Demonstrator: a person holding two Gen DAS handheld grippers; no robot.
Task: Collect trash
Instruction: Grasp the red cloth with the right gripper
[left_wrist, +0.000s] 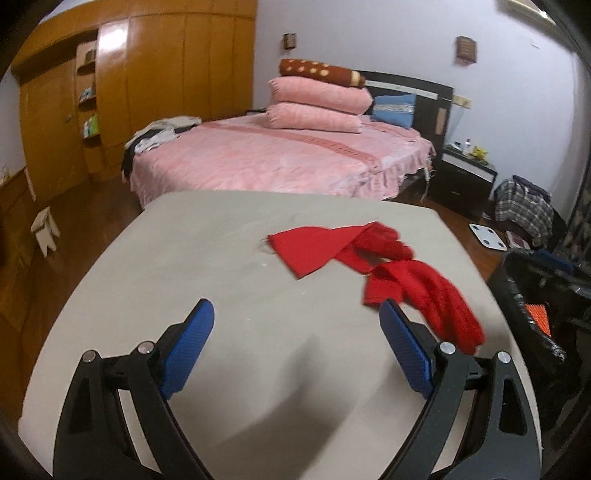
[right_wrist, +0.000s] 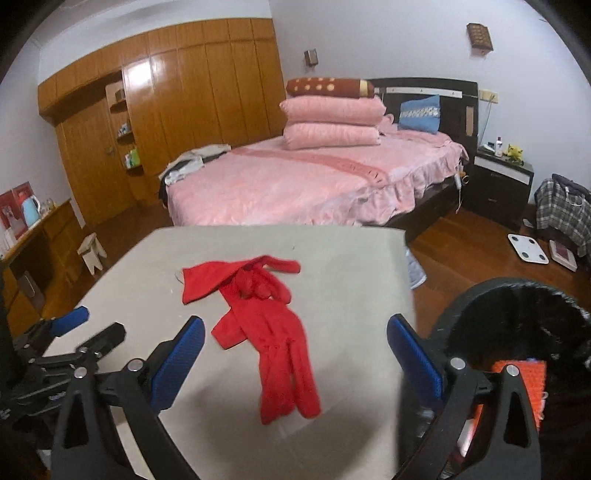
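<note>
The right gripper (right_wrist: 295, 343) hung low over the desk (right_wrist: 351, 258), jaws spread wide and empty, the red cloth (right_wrist: 266, 332) lying flat between and just beyond its fingers. The left gripper (left_wrist: 297, 332) stood equally wide, holding nothing. The pick-up looked not yet begun; next, I judged, a descent onto the cloth. Only the right view showed the black-lined bin (right_wrist: 517, 306) properly, with something orange inside.

A flat grey table (right_wrist: 332, 258) stands in front of a bed. A crumpled red cloth (right_wrist: 266, 325) lies on top of it, spread out long near the middle.
</note>
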